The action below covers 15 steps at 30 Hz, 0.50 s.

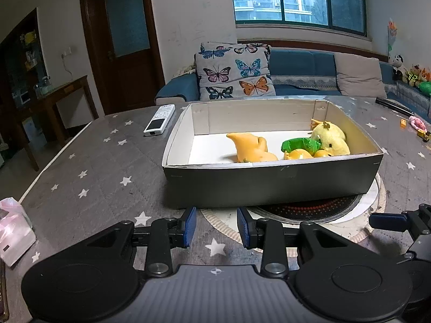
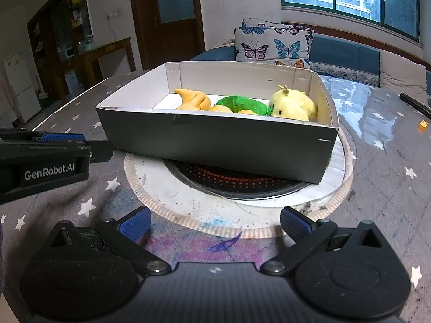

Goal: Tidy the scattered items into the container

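Observation:
A grey cardboard box (image 1: 269, 183) with a white inside stands on the table over a round burner; it also shows in the right wrist view (image 2: 215, 145). Inside lie an orange toy (image 1: 250, 146), a green toy (image 1: 300, 144) and a yellow plush chick (image 1: 331, 137), all seen again in the right wrist view: orange toy (image 2: 192, 98), green toy (image 2: 242, 103), chick (image 2: 293, 103). My left gripper (image 1: 216, 227) is open and empty in front of the box. My right gripper (image 2: 215, 224) is wide open and empty, just right of the left one.
A white remote (image 1: 159, 119) lies left of the box. A pink tissue pack (image 1: 13, 231) sits at the table's left edge. Small toys (image 1: 417, 127) and a black stick (image 1: 394, 105) lie at the far right. A small orange block (image 2: 423, 124) lies right of the box.

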Each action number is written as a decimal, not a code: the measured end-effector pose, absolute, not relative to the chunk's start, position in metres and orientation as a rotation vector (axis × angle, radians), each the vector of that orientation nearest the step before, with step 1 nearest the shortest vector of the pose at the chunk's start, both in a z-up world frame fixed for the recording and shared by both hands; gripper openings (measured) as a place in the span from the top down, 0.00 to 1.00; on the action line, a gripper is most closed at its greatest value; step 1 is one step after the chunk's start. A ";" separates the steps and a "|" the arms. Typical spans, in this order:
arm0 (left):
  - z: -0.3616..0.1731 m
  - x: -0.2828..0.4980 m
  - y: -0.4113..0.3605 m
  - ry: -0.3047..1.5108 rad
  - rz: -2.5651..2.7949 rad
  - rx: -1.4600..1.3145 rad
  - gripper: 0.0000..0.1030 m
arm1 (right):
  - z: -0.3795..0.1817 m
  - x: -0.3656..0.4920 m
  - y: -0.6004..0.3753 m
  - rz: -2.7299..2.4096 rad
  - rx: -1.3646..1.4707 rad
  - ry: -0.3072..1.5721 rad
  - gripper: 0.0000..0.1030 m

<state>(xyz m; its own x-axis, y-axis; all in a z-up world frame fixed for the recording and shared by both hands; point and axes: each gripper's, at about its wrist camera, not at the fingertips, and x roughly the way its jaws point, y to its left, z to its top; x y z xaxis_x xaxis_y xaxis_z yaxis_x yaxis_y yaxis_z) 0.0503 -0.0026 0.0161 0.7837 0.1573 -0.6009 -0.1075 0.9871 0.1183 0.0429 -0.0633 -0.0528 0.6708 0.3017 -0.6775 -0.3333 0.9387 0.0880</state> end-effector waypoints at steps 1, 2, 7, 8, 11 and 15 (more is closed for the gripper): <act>0.016 0.051 -0.003 0.657 0.141 0.079 0.65 | -0.053 0.044 -0.063 0.358 -0.044 0.755 0.00; 0.016 0.052 -0.003 0.658 0.141 0.080 0.65 | -0.052 0.044 -0.063 0.358 -0.045 0.755 0.00; 0.016 0.057 -0.003 0.660 0.130 0.081 0.65 | -0.051 0.048 -0.061 0.360 -0.045 0.752 0.00; 0.016 0.058 -0.004 0.658 0.129 0.082 0.65 | -0.050 0.049 -0.061 0.360 -0.046 0.751 0.00; 0.017 0.061 -0.005 0.655 0.123 0.092 0.65 | -0.050 0.053 -0.060 0.358 -0.048 0.748 0.00; 0.016 0.066 -0.005 0.660 0.119 0.090 0.65 | -0.049 0.057 -0.060 0.356 -0.048 0.746 0.00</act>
<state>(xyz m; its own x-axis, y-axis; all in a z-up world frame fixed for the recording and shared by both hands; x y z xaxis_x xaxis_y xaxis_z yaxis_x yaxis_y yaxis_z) 0.0659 -0.0045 0.0161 0.7838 0.1386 -0.6054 -0.0817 0.9893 0.1207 0.0567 -0.0595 -0.0486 0.6772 0.2997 -0.6720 -0.3335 0.9391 0.0828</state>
